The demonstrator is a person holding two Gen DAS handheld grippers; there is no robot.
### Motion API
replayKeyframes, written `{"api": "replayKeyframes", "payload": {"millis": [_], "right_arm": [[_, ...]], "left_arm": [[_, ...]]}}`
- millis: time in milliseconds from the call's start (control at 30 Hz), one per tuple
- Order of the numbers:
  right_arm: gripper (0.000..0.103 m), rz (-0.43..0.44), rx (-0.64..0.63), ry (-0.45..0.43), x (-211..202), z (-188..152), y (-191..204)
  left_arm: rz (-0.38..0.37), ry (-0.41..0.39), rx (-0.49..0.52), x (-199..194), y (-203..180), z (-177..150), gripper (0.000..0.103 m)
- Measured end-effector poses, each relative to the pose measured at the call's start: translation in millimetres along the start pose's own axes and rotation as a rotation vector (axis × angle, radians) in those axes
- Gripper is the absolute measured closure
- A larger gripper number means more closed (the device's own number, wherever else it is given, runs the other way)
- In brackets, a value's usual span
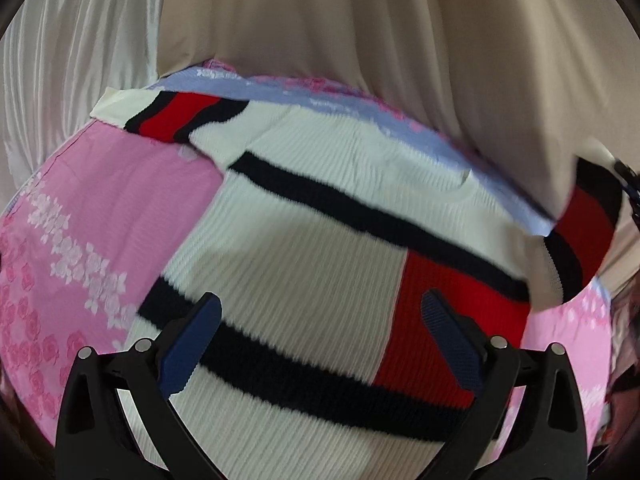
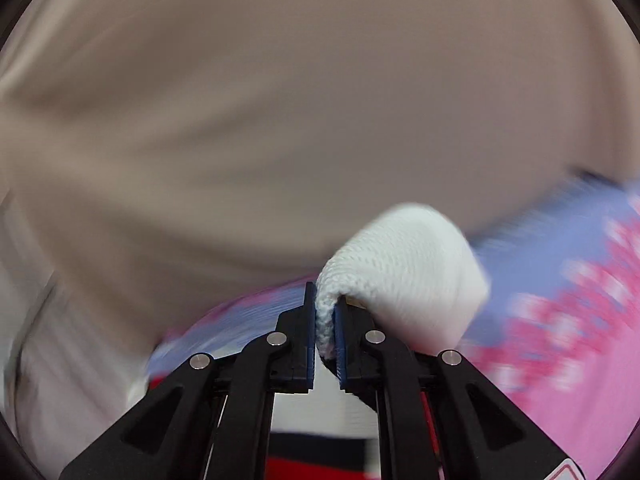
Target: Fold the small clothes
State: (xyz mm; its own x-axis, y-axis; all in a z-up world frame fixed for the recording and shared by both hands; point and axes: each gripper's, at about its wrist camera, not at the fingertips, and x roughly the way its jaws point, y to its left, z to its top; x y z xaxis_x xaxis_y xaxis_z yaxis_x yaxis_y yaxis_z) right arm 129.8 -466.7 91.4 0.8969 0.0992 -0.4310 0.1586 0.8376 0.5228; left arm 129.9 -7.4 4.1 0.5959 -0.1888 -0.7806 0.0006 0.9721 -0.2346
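Note:
A small cream knit sweater (image 1: pixel 304 264) with black stripes and red blocks lies spread on a pink flowered bedsheet (image 1: pixel 80 240). One sleeve with a red and black cuff (image 1: pixel 176 116) stretches to the upper left. My left gripper (image 1: pixel 320 340) hovers over the sweater's lower body, jaws wide apart with nothing between the blue pads. In the right wrist view my right gripper (image 2: pixel 325 320) is shut on a fold of the sweater's cream knit edge (image 2: pixel 404 272), which bulges up to the right of the pads.
Beige curtain fabric (image 1: pixel 320 40) hangs behind the bed and fills most of the right wrist view. A lilac band of the sheet (image 1: pixel 320 100) runs along the far edge. The bedsheet (image 2: pixel 580 340) shows pink at the right.

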Motion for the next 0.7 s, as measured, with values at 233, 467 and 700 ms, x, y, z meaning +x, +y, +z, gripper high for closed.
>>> {"api": "replayKeyframes", "payload": {"millis": [233, 467, 700], "right_arm": [[0.054, 0.109, -0.153, 0.271, 79.8, -122.7, 107.0], [0.05, -0.038, 0.286, 0.381, 45.0, -196.3, -0.4], [0.05, -0.069, 0.47, 0.335, 77.7, -196.2, -40.7]], "left_arm": [[-0.155, -0.022, -0.088, 27.3, 14.0, 53.0, 0.005], [-0.195, 0.134, -0.23, 130.2, 15.5, 90.6, 0.005], [-0.108, 0.214, -0.281, 196.9, -5.7, 104.7, 0.084]]}}
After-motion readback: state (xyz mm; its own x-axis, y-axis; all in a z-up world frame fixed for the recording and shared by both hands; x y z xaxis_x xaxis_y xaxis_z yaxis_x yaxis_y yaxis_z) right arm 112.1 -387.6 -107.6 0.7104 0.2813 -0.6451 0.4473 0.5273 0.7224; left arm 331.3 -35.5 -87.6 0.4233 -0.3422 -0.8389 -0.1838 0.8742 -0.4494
